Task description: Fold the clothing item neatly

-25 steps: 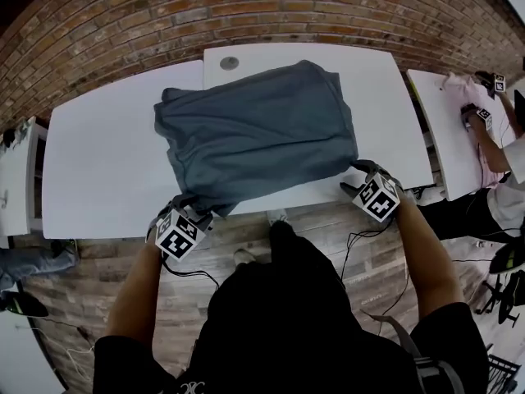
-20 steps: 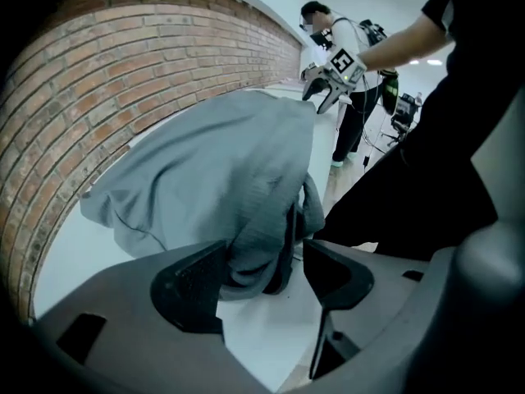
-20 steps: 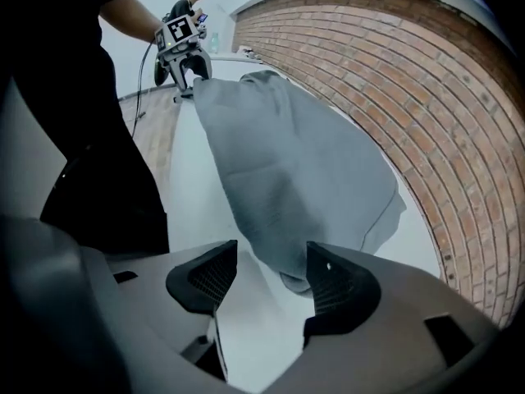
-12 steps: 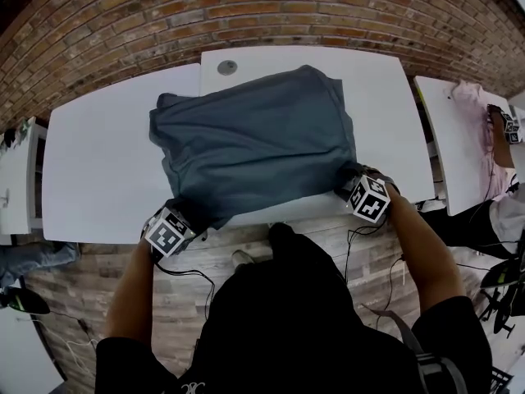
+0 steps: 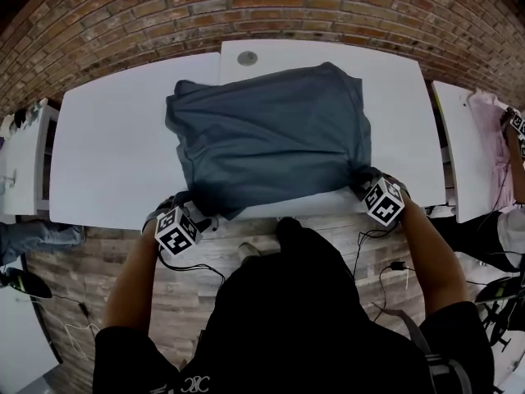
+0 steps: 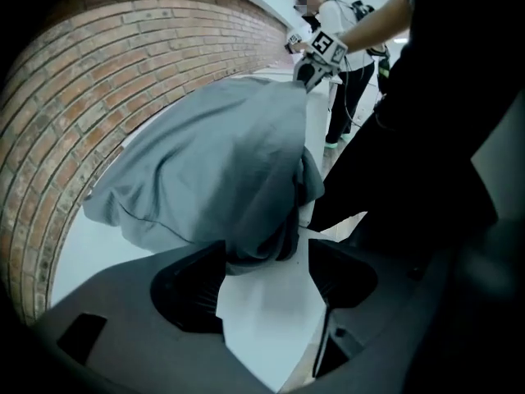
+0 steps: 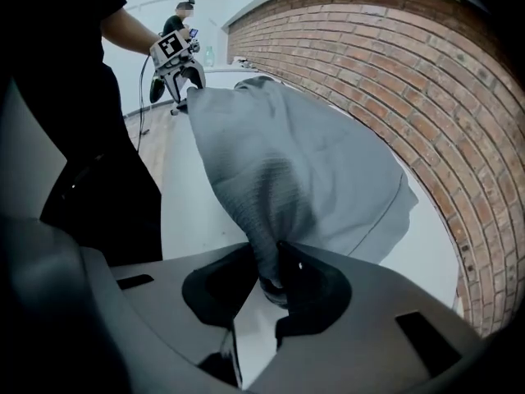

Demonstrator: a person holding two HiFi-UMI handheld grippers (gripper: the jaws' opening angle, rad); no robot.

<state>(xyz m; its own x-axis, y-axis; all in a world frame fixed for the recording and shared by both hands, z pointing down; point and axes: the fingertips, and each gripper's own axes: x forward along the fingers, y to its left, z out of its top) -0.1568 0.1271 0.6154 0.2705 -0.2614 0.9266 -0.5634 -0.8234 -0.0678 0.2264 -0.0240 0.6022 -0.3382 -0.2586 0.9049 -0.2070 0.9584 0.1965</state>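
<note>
A blue-grey garment (image 5: pixel 271 138) lies roughly spread on the white table (image 5: pixel 115 154), its near edge at the table's front. My right gripper (image 5: pixel 367 183) is at the near right corner. Its jaws have just been closing, and in the right gripper view they (image 7: pixel 271 268) pinch a bunched fold of the garment (image 7: pixel 303 162). My left gripper (image 5: pixel 194 209) is at the near left corner. Its jaws have just been opening and now (image 6: pixel 264 261) stand wide, with the garment's corner (image 6: pixel 254 249) loose between them, not pressed.
A brick wall (image 5: pixel 262 6) runs behind the table. More white tables stand at left (image 5: pixel 20 162) and right (image 5: pixel 459 154), where another person handles a pink cloth (image 5: pixel 492 121). Cables (image 5: pixel 377 253) lie on the wooden floor below the table's front edge.
The right gripper has moved in from beside the table's front edge onto the garment's near right corner and closed on it. The left gripper has stayed at the near left corner.
</note>
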